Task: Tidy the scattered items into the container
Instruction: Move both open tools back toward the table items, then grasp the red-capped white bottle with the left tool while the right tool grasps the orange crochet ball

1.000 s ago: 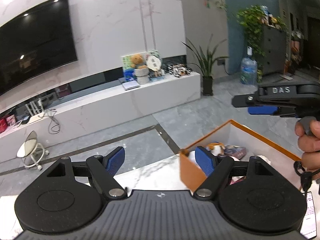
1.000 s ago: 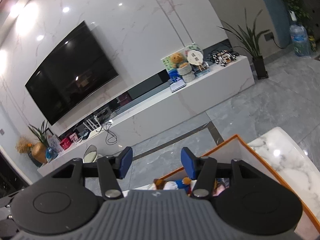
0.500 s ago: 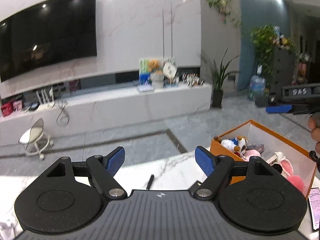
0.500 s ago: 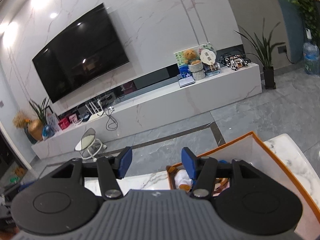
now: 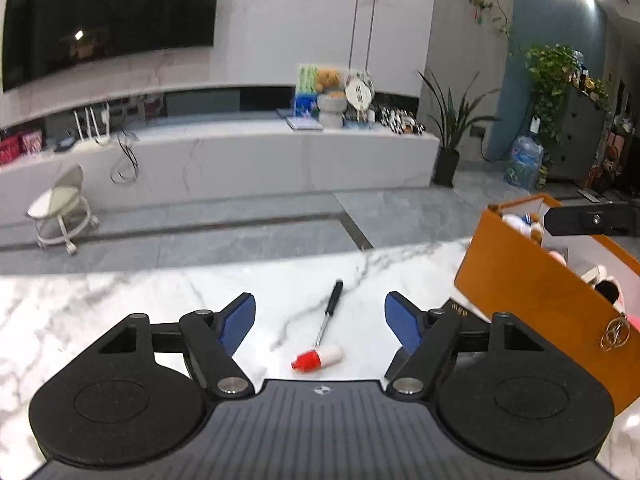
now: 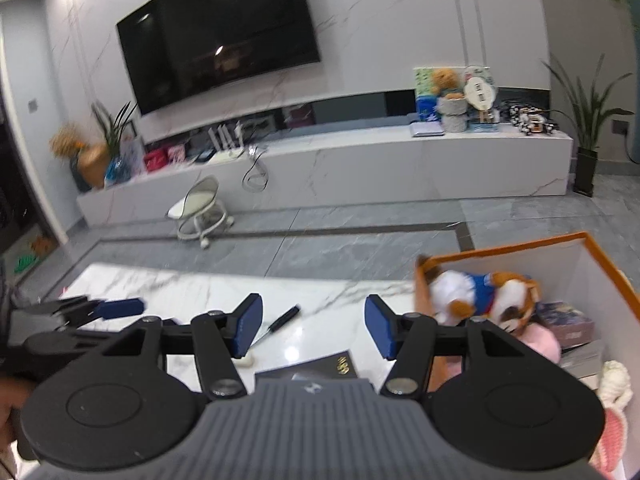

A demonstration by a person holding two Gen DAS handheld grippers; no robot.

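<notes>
Hammer [image 5: 320, 354] lies loose near the orange container [image 5: 532, 280].
Left gripper [image 5: 320, 326], just narrowed, and right gripper [image 6: 313, 326] both gape, empty.

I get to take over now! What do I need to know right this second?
Left gripper: open, empty, jaws just closing a little, over the toy hammer lying on the marble table.
Right gripper: open, empty, beside the orange box.
Done: plush dog, pink toys and a small box are in the orange box.
Left: the toy hammer and a black booklet beside the box.
</notes>
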